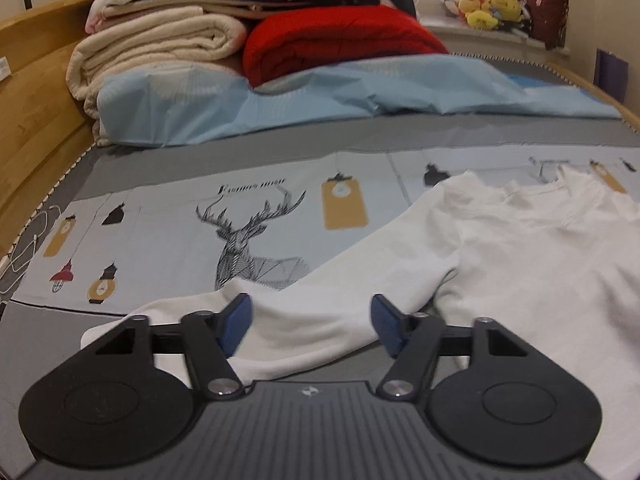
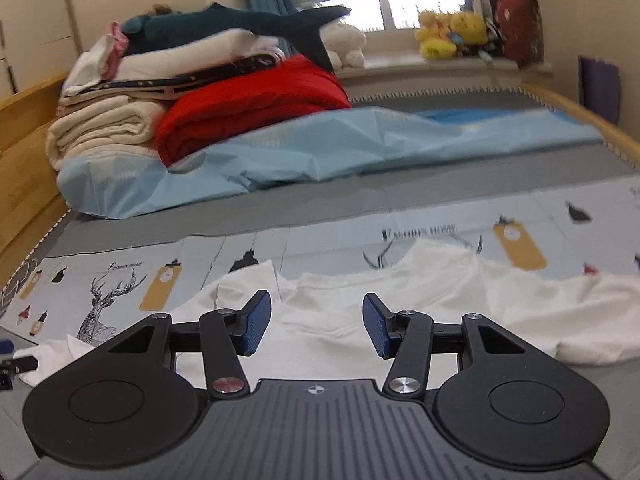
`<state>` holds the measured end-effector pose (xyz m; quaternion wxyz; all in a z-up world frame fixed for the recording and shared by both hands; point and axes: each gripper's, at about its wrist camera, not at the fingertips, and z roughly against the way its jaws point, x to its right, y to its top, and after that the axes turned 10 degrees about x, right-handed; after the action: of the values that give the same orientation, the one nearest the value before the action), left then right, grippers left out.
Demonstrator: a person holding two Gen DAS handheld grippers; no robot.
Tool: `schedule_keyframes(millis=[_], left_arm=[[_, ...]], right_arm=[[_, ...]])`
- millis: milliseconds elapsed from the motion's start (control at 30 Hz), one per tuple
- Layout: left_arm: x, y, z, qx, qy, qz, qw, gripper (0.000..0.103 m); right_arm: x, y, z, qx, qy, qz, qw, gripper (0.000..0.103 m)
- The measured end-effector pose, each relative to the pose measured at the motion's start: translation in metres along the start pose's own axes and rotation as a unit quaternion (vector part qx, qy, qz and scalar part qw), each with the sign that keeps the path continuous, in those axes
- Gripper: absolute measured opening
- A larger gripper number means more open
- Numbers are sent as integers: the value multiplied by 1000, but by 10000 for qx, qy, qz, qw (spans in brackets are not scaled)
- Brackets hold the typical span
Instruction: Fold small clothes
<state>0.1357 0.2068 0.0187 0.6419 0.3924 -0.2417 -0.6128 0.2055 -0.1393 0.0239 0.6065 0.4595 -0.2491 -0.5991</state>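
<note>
A small white long-sleeved shirt (image 1: 532, 264) lies spread on the printed bed sheet (image 1: 168, 220). Its left sleeve (image 1: 304, 320) stretches toward the lower left and runs beneath my left gripper (image 1: 310, 324), whose blue pads stand apart with nothing pinched between them. In the right wrist view the same white shirt (image 2: 400, 300) lies flat, neck side toward the far end, and my right gripper (image 2: 316, 326) hovers over its body with jaws apart and no cloth clamped. The tip of the other gripper (image 2: 8, 360) peeks in at the left edge there.
A folded light-blue cover (image 1: 320, 100) lies across the bed beyond the shirt. Stacked cream blankets (image 1: 152, 48) and a red quilt (image 1: 340, 40) sit behind it. A wooden bed frame (image 1: 36, 100) borders the left. Plush toys (image 2: 452, 34) line the windowsill.
</note>
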Motion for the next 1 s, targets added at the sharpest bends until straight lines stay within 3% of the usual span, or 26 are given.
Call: schedule_keyframes(millis=[67, 100, 133, 167, 200, 233, 267, 333, 400, 500, 567, 667, 767, 933, 1000], left_arm=[[-11, -4, -7, -71, 14, 73, 9999, 47], [-17, -5, -11, -87, 15, 130, 9999, 32], [-26, -7, -14, -80, 11, 218, 9997, 21], [-36, -8, -17, -58, 22, 359, 9993, 19], [-48, -10, -21, -57, 83, 536, 9985, 19], [-61, -12, -23, -82, 172, 715, 9973, 19], [-77, -15, -26, -108, 291, 961, 9949, 19], [-110, -21, -30, -147, 540, 1538, 9865, 19], [-146, -31, -34, -211, 849, 2207, 9714, 19], [-196, -52, -41, -360, 1299, 3150, 9395, 19], [-222, -67, -45, -488, 1482, 3642, 9181, 20], [-248, -86, -54, -665, 1628, 4123, 8939, 23], [-264, -98, -64, -801, 1762, 4307, 8815, 24], [-269, -114, -85, -1038, 1885, 4370, 8733, 27], [-269, -119, -93, -1132, 1900, 4434, 8686, 35]], right_arm=[[-5, 2, -4, 67, 18, -50, 10000, 52], [-9, 2, -5, 134, 6, 61, 9999, 51], [-13, 2, -7, 193, -22, 190, 9996, 43], [-17, 2, -8, 272, -52, 376, 9989, 29], [-20, 3, -8, 358, -61, 515, 9980, 22], [-21, 5, -8, 454, -69, 590, 9972, 9], [-23, 6, -6, 566, -60, 633, 9964, 4], [-24, 11, -3, 648, 9, 620, 9960, 4], [-24, 14, -1, 584, 151, 604, 9963, 4], [-23, 14, -3, 391, 294, 635, 9968, 5], [-20, 14, -6, 266, 346, 648, 9969, 5], [-14, 13, -10, 107, 337, 562, 9978, 5], [-7, 12, -12, 8, 346, 407, 9986, 5], [1, 10, -11, -56, 257, 389, 9989, 5], [4, 9, -11, -86, 224, 389, 9990, 5]])
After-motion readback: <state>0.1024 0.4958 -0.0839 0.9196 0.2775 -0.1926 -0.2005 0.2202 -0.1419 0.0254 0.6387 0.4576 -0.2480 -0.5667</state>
